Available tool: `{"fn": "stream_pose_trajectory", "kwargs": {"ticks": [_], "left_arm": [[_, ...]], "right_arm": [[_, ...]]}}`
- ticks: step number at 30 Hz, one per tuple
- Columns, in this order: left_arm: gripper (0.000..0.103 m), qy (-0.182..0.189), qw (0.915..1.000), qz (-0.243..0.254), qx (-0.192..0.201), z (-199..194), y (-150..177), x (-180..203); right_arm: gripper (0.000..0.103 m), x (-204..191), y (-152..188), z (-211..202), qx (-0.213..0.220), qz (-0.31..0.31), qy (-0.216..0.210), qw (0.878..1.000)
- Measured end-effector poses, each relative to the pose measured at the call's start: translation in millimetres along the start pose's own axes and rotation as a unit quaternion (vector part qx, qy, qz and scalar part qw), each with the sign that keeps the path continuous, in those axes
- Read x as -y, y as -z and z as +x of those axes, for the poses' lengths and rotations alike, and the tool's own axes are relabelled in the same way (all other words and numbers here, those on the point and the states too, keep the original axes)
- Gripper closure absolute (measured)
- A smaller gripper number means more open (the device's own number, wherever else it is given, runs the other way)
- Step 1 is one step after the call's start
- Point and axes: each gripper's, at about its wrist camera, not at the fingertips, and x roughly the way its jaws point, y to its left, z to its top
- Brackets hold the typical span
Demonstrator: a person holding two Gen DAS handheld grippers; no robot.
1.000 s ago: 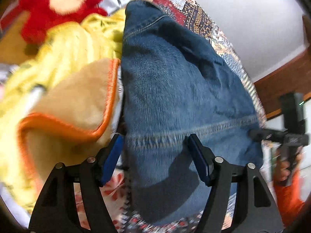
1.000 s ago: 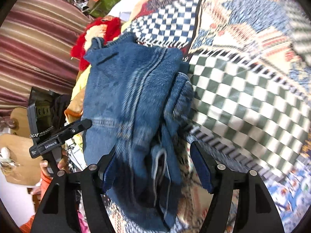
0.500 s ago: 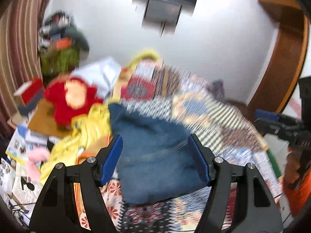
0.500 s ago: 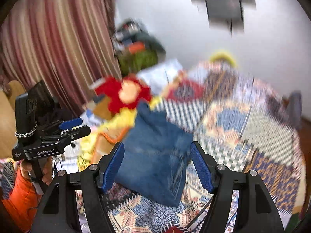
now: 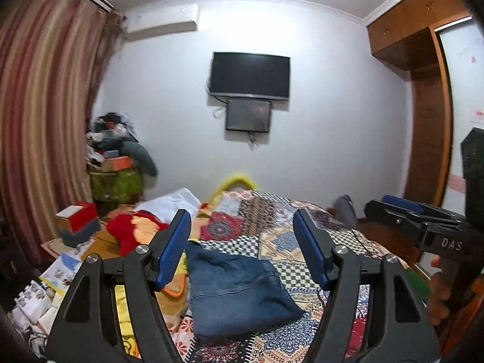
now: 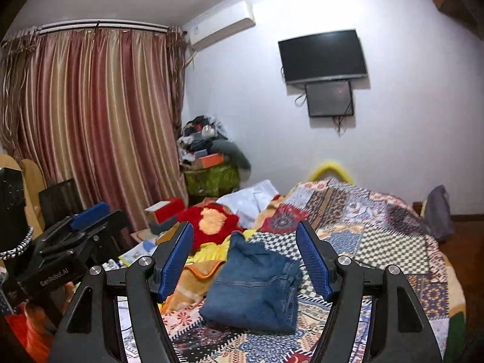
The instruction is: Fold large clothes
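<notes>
Two wrist-camera views look across a bedroom toward a bed (image 5: 302,227) covered with a patchwork quilt. The left hand-held gripper (image 5: 242,248) fills the foreground of its own view, its blue-padded jaws spread and opening a little wider, with nothing pinched between them. The right hand-held gripper (image 6: 244,257) stands in the same pose in its view, jaws spread apart and empty. Ahead of and below both, well apart from the pads, a folded pair of blue jeans (image 5: 236,290) lies in a compact bundle on the near part of the quilt. Just left of the jeans, seen past each gripper's left finger, sits a heap of yellow cloth with an orange-edged tan blanket (image 6: 199,275), and farther ahead to the left a red plush toy (image 6: 211,224). Beyond the bed, a dark television (image 5: 249,75) hangs on the white wall with a smaller screen under it. Striped curtains (image 6: 90,121) hang at far left, and a wooden wardrobe (image 5: 423,90) stands at far right in the left view
</notes>
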Motion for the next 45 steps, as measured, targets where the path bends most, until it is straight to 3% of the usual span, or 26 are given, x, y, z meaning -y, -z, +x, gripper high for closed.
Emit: {"fn": "stream_pose_trajectory", "kwargs": {"ticks": [1,3,4,6,9,14,45], "left_arm": [[0.030,-0.005,1.0000,-0.004,0.002,-2.5,0.9,-0.4],[0.015,-0.016,0.9998,-0.007,0.002,-3.5,4.2,-0.1],[0.013,-0.025,0.9997,-0.006,0.004,-4.9,6.0,0.5],[0.006,-0.036,0.9993,-0.005,0.005,-6.4,8.5,1.9],[0.001,-0.035,0.9994,-0.007,0.003,-6.5,11.9,1.8],[0.001,-0.030,0.9996,0.001,0.002,-12.2,15.0,6.5],[0.000,-0.022,0.9995,-0.001,-0.023,1.6,24.1,-0.2]], "right_arm": [[0.035,-3.1,1.4,-4.1,0.002,-0.007,0.006,1.000],[0.032,-8.5,4.0,-12.4,0.005,-0.021,0.022,1.000],[0.027,-11.3,5.6,-14.2,0.007,-0.026,0.029,0.999],[0.008,-17.1,8.1,-18.2,0.012,-0.036,0.047,0.998],[0.000,-22.2,10.7,-24.4,0.023,-0.039,0.054,0.998],[0.000,-25.5,11.1,-20.7,0.015,-0.044,0.077,0.996],[0.000,-10.6,16.8,-15.1,-0.003,-0.018,0.067,0.998]]}}
